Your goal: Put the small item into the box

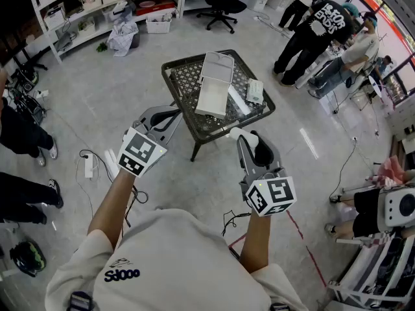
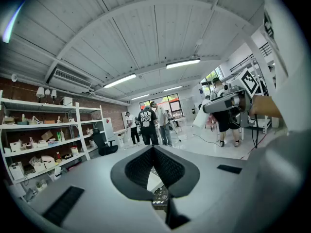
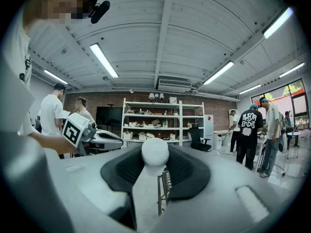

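- Grip first: the right gripper [image 1: 249, 141] is clamped on the small white item [image 1: 235, 134], whose rounded end pokes out past the pads.
- The left gripper [image 1: 165, 117] has its jaws closed together with nothing between them. Only the table's mesh shows beyond them.
- The white box [image 1: 209, 100] lies open near the middle of the dark mesh table [image 1: 185, 76], with its lid [image 1: 218, 67] folded back toward the far corner.
- The held item hangs over the table's near right edge, close to the near corner, so it is not yet above the box. The box lies ahead of it and a little to the left.
- The item's long axis runs along the jaws, roughly level, with the rounded end leading toward the table. The box opens upward, so the item probably has to travel forward and left, then be let go over the tray.
- The left gripper sits nearer the box's near left side, but the delivery falls to the right one.
- A long white piece [image 1: 237, 100] and a small packet [image 1: 255, 91] lie just beside the box's right wall and could be nudged on the way in.
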Tool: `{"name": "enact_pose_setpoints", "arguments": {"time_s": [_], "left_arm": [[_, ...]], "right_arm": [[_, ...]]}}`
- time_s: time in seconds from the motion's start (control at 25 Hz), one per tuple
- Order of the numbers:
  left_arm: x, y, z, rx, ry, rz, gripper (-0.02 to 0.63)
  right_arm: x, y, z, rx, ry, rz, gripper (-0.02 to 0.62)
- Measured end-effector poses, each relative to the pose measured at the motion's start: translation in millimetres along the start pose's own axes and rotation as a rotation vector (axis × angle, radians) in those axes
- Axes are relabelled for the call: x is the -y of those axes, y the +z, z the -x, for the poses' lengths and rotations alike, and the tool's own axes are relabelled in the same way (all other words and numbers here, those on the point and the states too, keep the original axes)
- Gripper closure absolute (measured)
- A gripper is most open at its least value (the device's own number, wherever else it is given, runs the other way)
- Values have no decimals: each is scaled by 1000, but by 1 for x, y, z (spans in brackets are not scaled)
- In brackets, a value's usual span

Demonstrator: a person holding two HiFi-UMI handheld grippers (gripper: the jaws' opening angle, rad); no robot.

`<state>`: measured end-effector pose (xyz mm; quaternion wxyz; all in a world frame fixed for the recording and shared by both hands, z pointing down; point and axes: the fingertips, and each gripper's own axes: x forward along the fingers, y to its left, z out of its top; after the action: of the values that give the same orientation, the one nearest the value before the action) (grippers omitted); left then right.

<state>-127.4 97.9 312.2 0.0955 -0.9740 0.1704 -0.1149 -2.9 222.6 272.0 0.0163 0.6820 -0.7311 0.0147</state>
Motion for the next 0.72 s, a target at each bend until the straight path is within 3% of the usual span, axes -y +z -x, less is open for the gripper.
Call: {"name": "enact_pose_setpoints", "arguments": {"time_s": [0.28,0.72], "left_arm": [[12,2,3,26,31,78,601],[51,9,-10,16,-14,75,601]], "right_arm": [[7,-4,15,1,8,-11,451],[30,-11,34,0,11,-34,449]]}}
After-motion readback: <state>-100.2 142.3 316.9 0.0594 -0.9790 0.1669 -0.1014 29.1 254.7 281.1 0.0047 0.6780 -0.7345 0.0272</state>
